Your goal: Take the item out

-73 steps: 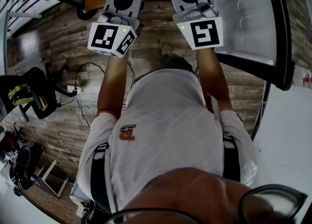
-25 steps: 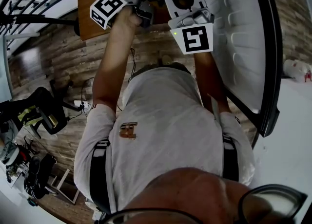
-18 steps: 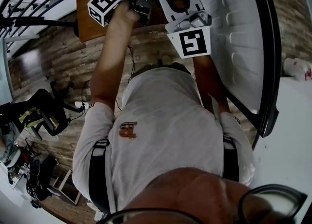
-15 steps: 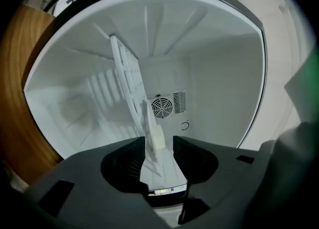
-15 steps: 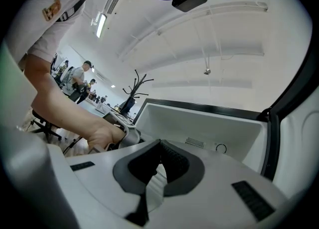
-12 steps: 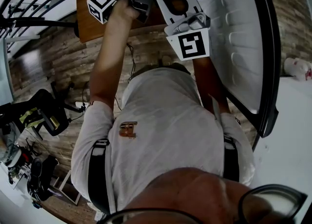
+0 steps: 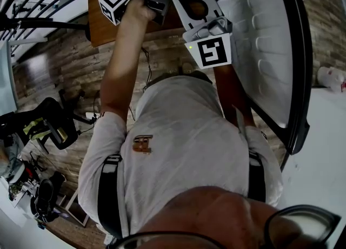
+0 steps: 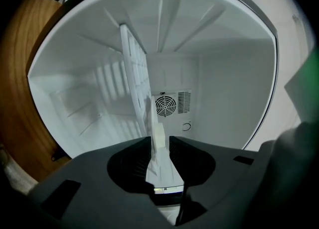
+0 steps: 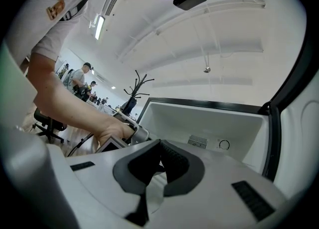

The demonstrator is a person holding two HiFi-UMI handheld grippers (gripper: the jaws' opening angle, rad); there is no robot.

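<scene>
Looking along the left gripper, its jaws stood slightly apart after just closing in, straddling the front edge of the white shelf, the thing to come out. A sliver of gap remained on one side, so the pads were not yet pressing. That shelf sat inside the fridge, which otherwise showed only a fan grille and a small knob on its back wall, and no food. The grip probably needed finishing squarely on the edge, then a straight pull along the side ledges so the shelf would not twist and jam. In the right gripper view, the right gripper had its jaws together on nothing and hung outside the fridge, near the left hand. In the head view, the fridge door hung wide open at the right, out of the shelf's way.
</scene>
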